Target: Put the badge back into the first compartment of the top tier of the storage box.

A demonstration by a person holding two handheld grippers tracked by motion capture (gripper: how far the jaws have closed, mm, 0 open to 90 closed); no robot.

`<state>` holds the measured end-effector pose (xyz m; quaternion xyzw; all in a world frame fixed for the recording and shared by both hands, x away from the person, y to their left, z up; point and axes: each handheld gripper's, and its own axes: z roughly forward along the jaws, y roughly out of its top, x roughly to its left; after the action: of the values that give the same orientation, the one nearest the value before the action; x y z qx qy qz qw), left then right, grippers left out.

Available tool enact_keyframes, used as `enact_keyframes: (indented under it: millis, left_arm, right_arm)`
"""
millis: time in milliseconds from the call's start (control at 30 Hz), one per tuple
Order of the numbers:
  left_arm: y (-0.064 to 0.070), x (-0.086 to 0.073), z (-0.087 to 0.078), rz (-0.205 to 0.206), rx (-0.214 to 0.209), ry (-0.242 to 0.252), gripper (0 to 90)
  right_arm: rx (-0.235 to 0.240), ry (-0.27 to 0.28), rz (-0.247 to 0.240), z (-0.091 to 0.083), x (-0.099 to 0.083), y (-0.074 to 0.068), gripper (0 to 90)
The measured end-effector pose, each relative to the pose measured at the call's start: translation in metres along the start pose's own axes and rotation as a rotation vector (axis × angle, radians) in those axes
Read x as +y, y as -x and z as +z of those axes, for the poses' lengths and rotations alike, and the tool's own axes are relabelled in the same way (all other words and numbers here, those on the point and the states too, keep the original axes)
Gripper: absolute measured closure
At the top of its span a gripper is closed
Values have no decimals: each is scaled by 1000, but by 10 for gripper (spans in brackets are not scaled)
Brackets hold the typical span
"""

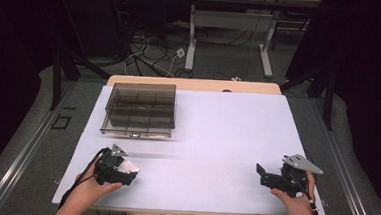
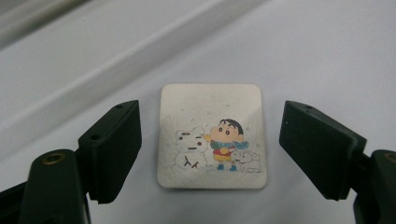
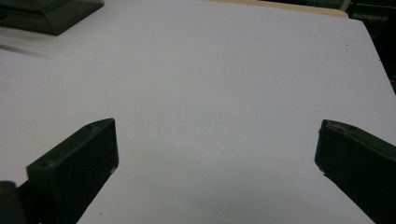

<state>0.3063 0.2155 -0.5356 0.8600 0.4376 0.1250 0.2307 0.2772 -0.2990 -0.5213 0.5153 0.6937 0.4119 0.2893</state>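
A small square card (image 2: 212, 135) with rounded corners and a cartoon of a child beside a snowman lay flat on the white desk (image 1: 217, 134), directly between the spread jaws of the left tongs (image 2: 210, 149), which were open and touched nothing. In the high view the same card showed as a pale patch at the left tongs, near the desk's front edge. It looked thin, light and fairly stiff, probably card or a slim tile, so it would likely slide if nudged; pinching two opposite edges seemed the surest hold. The right tongs (image 3: 215, 163) were also open over bare desk, well apart. A smoky clear compartment box (image 1: 141, 109) sat further back on the left.
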Motion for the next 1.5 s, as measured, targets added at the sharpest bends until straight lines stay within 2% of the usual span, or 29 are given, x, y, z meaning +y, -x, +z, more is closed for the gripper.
enact_keyframes:
  millis: [333, 400, 700, 1500]
  left_arm:
    - [-1, -1, 4, -2, -13, -17, 244]
    - [-1, -1, 5, -1, -14, -18, 245]
    - [-2, -1, 8, 2, -8, -28, 262]
    - [-5, 0, 8, -2, -45, -35, 324]
  right_arm:
    - [3, -2, 2, 1, 0, -1, 0]
    - [0, 20, 4, 3, -1, -1, 0]
    - [6, 11, -3, 3, -1, 0, 0]
    - [15, 5, -2, 3, -1, -1, 0]
